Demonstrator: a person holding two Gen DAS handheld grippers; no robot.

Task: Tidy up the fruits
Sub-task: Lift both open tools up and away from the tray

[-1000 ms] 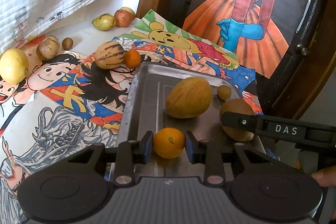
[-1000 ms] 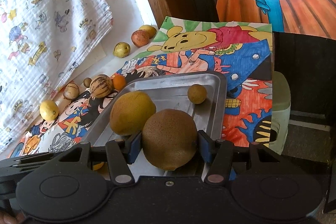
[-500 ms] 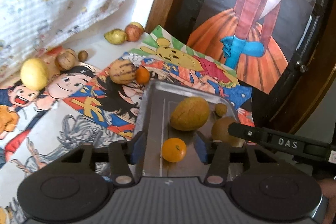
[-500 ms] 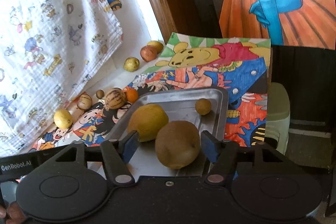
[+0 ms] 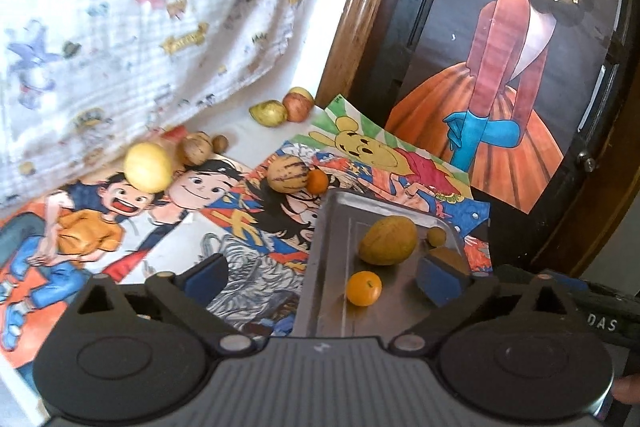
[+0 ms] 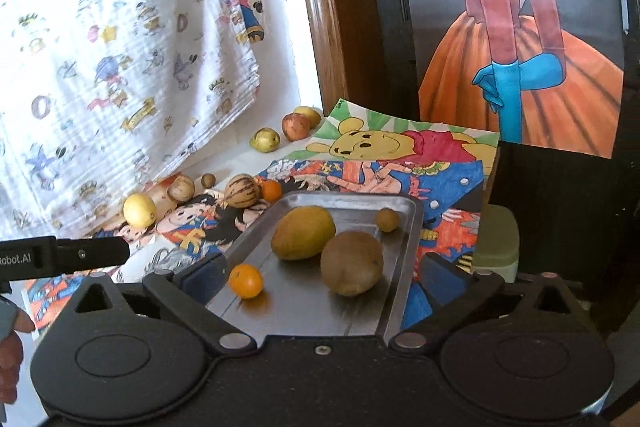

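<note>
Both claws have just been opening and now stand wide apart with nothing between their pads: the left claw (image 5: 322,277) and the right claw (image 6: 324,277) hang above the near end of a metal tray (image 6: 404,211) on the bench. In the tray lie a small orange (image 6: 245,280), a brown kiwi-like fruit (image 6: 352,263), a yellow-brown mango (image 6: 303,233) and a tiny round fruit (image 6: 386,219). Beyond the tray, on cartoon posters (image 5: 192,187), sit a striped fruit (image 5: 287,172), another small orange (image 5: 318,181), a lemon (image 5: 147,167) and more fruit near the wall.
</note>
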